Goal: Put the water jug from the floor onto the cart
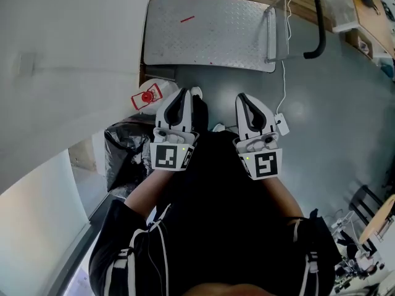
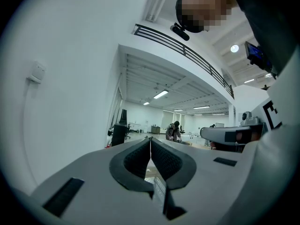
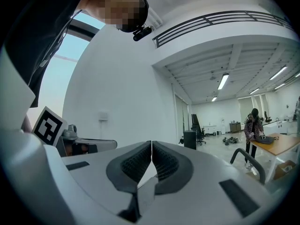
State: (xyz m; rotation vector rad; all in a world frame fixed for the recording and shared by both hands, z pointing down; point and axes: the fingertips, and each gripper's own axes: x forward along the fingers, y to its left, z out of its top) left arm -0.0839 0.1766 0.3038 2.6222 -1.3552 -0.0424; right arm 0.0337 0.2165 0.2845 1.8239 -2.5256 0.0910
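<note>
Both grippers are held level, side by side and a little apart, in front of the person's dark clothing in the head view. The left gripper is fully closed: in the left gripper view its ribbed dark pads meet along a thin seam at the tip, and nothing is caught between them. The right gripper is closed in the same way, pads pressed together at the tip, with nothing held and nothing touched. Each marker cube is seen at the rear of its gripper, facing up. The cart stands on the grey floor beyond the gripper tips and clear of them. Its ridged metal platform is bare except for a small red mark, and its black handle rises at the right-hand end; that handle is also seen low at the right of the right gripper view. The water jug cannot be picked out with certainty. A red-and-white object lies low against the white wall, just left of the left gripper and near the cart's near left corner, and may be part of it. No jug is seen on the platform. A black bag sits by the wall nearer the person.
</note>
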